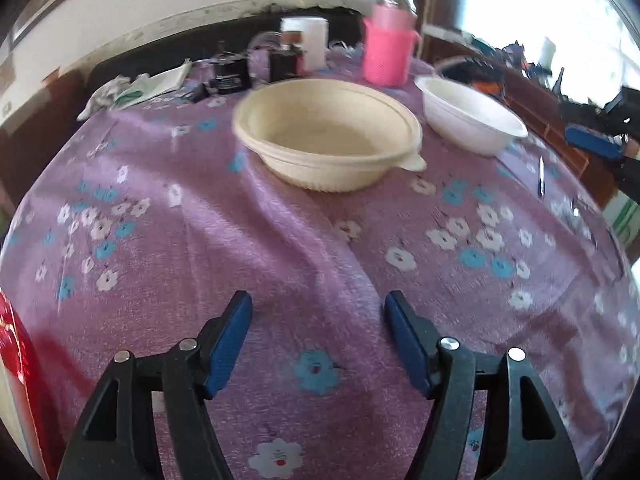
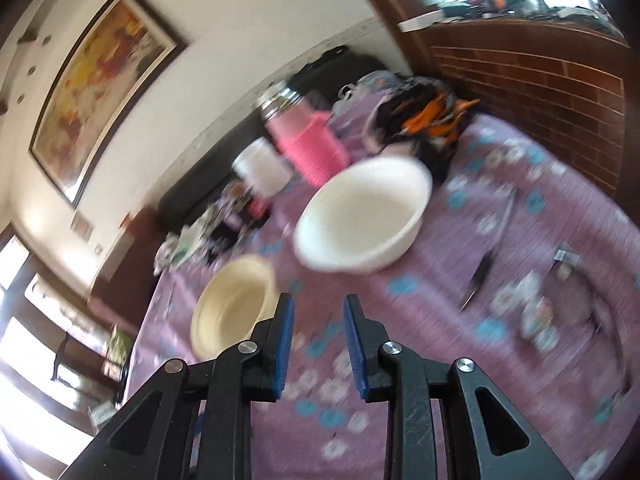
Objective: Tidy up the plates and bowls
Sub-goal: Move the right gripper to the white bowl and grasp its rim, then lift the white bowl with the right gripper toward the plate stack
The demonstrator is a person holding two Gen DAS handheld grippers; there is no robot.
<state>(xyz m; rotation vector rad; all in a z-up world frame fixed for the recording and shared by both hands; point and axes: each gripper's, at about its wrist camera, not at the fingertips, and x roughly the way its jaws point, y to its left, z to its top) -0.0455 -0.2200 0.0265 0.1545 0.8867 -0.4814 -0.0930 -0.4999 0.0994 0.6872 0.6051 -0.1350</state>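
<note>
My left gripper (image 1: 318, 308) hangs over the purple flowered tablecloth (image 1: 280, 264), jaws spread wide with nothing between them. My right gripper (image 2: 318, 308) shows a narrow empty gap. Beyond them sits the cream bowl (image 1: 326, 134); the white bowl (image 1: 472, 114) stands just beside it, the pink flask (image 1: 386, 50) behind both.

A table is covered by a purple flowered cloth (image 1: 168, 248). On it a cream bowl (image 1: 326, 136) and a white bowl (image 1: 472, 114) are set near each other, apart. Behind them a pink flask (image 1: 386, 50), a white jar (image 1: 314, 42) and a pen (image 1: 541, 176) are seen.
</note>
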